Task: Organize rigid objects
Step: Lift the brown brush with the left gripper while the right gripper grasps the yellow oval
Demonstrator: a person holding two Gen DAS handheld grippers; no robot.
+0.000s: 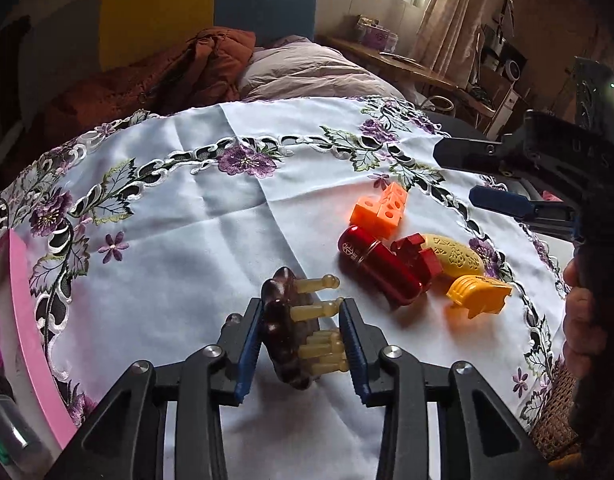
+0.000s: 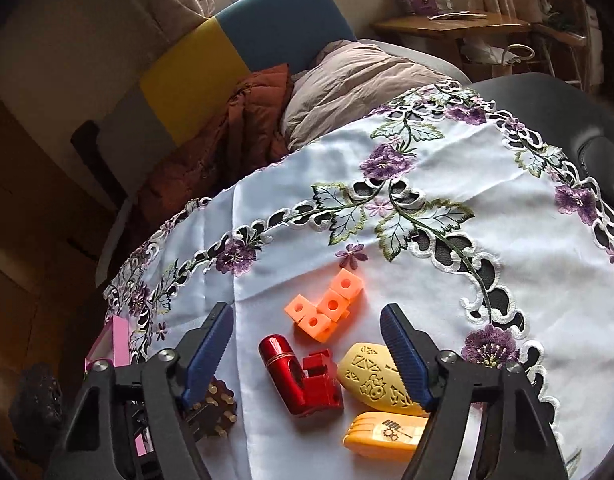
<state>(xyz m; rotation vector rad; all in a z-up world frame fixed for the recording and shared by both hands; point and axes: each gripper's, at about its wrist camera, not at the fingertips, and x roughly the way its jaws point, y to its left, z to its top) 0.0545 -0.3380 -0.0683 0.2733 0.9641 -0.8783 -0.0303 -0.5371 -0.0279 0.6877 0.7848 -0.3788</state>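
Observation:
My left gripper (image 1: 301,307) is shut on a dark brown knobbed piece with pale yellow pegs (image 1: 291,332), one pad on its brown body and the other on the pegs. That piece also shows low left in the right wrist view (image 2: 215,408). To its right on the cloth lie an orange cube block (image 1: 381,210), a red cylinder (image 1: 381,266), a red clip-like block (image 1: 417,258), a yellow oval with cut-outs (image 1: 455,258) and an orange ridged shell (image 1: 477,292). My right gripper (image 2: 307,356) hovers open over this cluster, the red cylinder (image 2: 283,372) and yellow oval (image 2: 371,376) between its fingers, untouched.
A white cloth embroidered with purple flowers (image 1: 187,208) covers the table. A pink box (image 1: 23,300) with a purple item stands at the left edge. Beyond the table lie a bed with pillows (image 1: 307,72) and a wooden desk (image 1: 407,64). A hand (image 1: 583,320) grips the right tool.

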